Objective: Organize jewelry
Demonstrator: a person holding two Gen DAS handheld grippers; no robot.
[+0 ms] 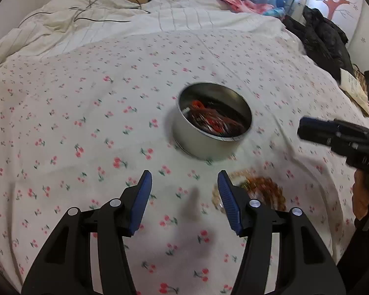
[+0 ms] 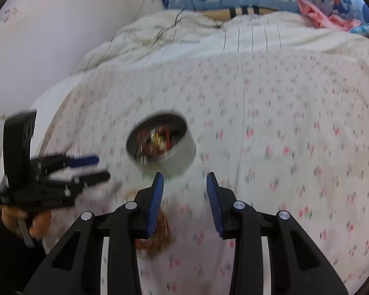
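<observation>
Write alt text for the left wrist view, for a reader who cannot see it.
The left tool hangs open and empty over a cherry-print bedspread, facing a round metal tin holding reddish jewelry. A blurred amber bead bracelet lies on the cloth beside its right finger, and the right tool enters from the right edge.

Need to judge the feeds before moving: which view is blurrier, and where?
Right wrist view: smeared throughout, tin and its contents streaked. Left wrist view: sharper, only the beads and tin rim slightly blurred. Both bend at the edges.
</observation>
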